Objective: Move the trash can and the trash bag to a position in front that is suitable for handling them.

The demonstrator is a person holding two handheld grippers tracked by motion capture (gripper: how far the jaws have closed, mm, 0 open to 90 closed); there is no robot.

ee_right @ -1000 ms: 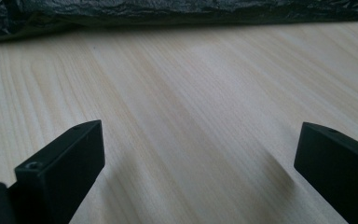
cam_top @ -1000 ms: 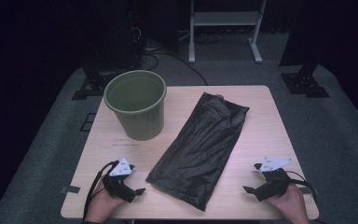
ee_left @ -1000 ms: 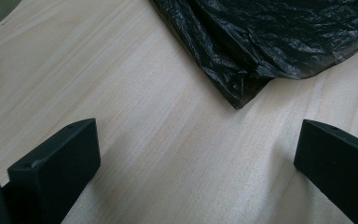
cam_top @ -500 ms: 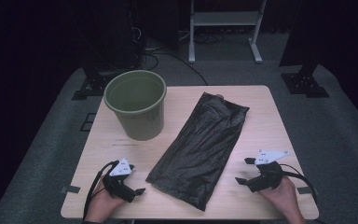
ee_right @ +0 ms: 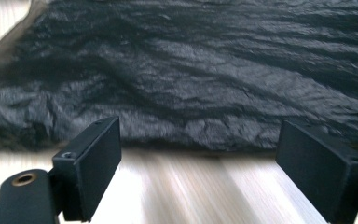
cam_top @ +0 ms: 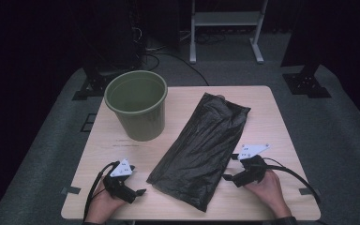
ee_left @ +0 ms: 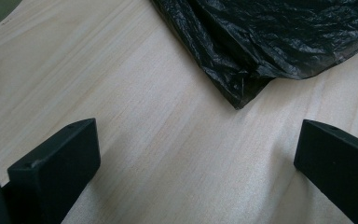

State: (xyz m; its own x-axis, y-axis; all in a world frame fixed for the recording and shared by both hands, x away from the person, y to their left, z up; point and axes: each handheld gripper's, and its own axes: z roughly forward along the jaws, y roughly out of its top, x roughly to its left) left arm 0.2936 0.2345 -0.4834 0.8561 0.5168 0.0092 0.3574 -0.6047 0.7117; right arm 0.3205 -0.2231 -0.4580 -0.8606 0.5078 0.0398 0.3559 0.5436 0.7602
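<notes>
Black crinkled plastic bag, flat, diagonal on wooden table

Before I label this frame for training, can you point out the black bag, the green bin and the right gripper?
black bag (cam_top: 201, 150), high view, middle of its flat crinkled body.
green bin (cam_top: 138, 124), high view, outer wall below the rim.
right gripper (cam_top: 227, 177), high view, between its open jaw tips at the bag's edge.

High view: fixed above near table edge, facing forward and down, whole tabletop in frame. Left gripper view: low, close over wood, facing black bag's near corner. Right gripper view: closer, facing bag's long edge. Shared by all: bag, tabletop.
</notes>
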